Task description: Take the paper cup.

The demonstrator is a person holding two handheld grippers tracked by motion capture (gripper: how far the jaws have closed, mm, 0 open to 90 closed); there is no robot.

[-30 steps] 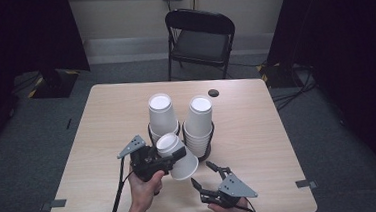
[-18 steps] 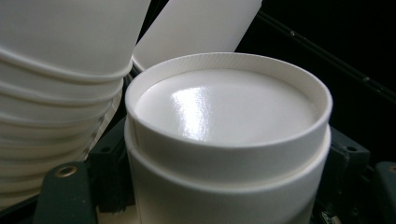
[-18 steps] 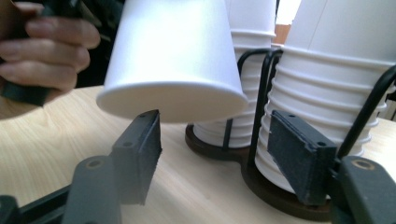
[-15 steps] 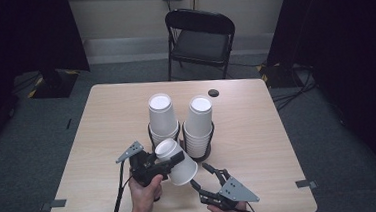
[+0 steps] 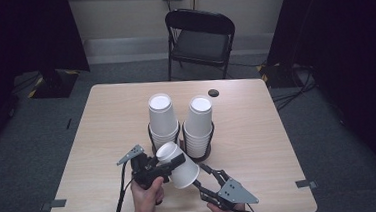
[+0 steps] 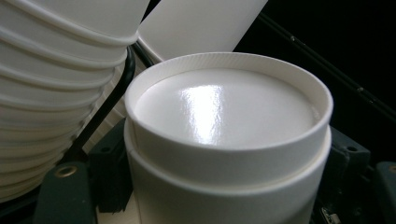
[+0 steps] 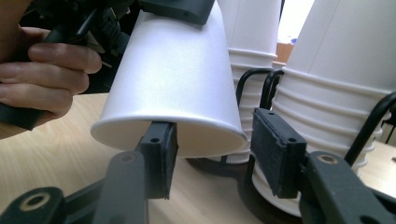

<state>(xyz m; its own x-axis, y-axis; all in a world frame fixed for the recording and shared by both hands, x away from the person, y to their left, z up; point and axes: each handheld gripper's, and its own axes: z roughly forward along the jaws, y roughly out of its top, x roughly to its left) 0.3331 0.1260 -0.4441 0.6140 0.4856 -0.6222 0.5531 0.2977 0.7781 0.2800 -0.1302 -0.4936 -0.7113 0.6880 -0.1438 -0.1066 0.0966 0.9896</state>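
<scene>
the left gripper [image 5: 172, 163] is clamped across the narrow closed end of a white paper cup [image 5: 179, 165], holding it tipped on its side above the near part of the table [image 5: 103, 142], with the wide open mouth slanting down toward the person. in the left gripper view the cup's glossy base [image 6: 224, 107] sits right in front of the camera, and there seem to be two cups nested, one rim showing below the other, so the grip near the base probably leaves the mouth free for the other tool. the right gripper [image 7: 212, 161] has come up under that mouth: its jaws have just been closing, one pad [image 7: 159, 156] sits just at the rim and may be slipping inside it, while the other pad [image 7: 278, 156] stands off to the side, not touching. so these jaws are still spread, with the cup wall roughly between them but not yet pinched. the likely aim is to pinch the rim and pull the outer cup off. just behind stand two stacks of cups [image 5: 163, 119] [image 5: 199, 125], upside down in black wire holders, close enough that the tilted cup nearly brushes them. a folding chair [image 5: 199, 37] stands beyond the table.
</scene>
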